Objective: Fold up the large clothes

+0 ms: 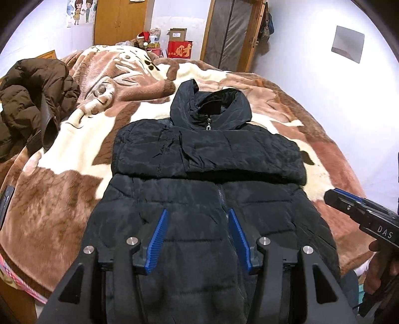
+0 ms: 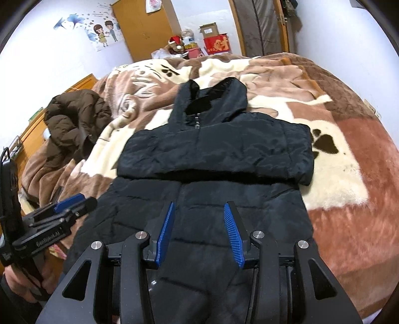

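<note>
A black hooded puffer jacket [image 1: 207, 159] lies front up on the bed, both sleeves folded across its chest, hood at the far end. It also shows in the right wrist view [image 2: 214, 152]. My left gripper [image 1: 197, 219] is open and empty, hovering over the jacket's lower part near the zipper. My right gripper [image 2: 198, 214] is open and empty over the same lower part. The right gripper also shows in the left wrist view [image 1: 361, 211], beside the jacket's right edge. The left gripper shows in the right wrist view [image 2: 72, 206], at the jacket's left edge.
A brown and cream plush blanket [image 1: 74, 159] covers the bed. A brown puffer coat [image 1: 32, 99] is heaped at the far left, seen also in the right wrist view [image 2: 74, 119]. Red boxes [image 1: 179, 48] and a wardrobe [image 1: 119, 20] stand beyond the bed.
</note>
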`<state>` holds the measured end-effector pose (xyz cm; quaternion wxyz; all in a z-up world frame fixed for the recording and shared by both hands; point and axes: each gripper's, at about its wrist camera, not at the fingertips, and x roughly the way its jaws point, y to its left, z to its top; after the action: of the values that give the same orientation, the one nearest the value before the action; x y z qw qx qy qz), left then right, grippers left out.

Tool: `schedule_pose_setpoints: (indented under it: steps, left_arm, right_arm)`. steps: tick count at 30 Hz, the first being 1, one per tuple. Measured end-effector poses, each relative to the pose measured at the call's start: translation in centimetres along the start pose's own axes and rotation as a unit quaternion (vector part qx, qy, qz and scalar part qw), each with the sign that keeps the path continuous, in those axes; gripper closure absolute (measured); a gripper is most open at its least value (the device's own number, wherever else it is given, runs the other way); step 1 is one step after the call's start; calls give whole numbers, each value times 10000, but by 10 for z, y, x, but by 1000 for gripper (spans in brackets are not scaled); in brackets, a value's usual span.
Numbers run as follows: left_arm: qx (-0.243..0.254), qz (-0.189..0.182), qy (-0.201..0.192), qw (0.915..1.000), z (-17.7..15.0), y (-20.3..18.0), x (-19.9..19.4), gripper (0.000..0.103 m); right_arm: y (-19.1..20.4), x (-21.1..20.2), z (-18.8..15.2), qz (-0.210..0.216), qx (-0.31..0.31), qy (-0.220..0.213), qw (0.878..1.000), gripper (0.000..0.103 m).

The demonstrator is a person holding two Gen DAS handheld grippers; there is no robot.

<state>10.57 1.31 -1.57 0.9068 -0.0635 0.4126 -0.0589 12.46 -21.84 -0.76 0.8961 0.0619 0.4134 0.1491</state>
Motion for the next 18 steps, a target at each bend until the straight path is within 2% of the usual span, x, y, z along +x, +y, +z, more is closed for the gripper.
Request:
schedule_pose_setpoints:
  steps: [5,7,8,13,18]
  left_arm:
    - [-16,-108,-50,9999,-7,-3,-17,48]
    - [-29,-160,-82,9998,-4,-4,-20,47]
    - [-37,-181,-105,9998,-1,-3,-21,45]
    - [-40,-239,-212,9995,28,2,-16,42]
    - [95,-220,-247,9994,69,5,8,39]
  right_arm:
    - [10,-16,-4,-3,-119,-72,9999,60]
    - [11,-18,-2,-8,-129,-94,9999,48]
    - [12,-19,1,-10,-140,-111,9998,46]
    - [8,-12,20,-90,-187,-168,9996,45]
    - [-3,11,57,-198,-250,-142,9994,45]
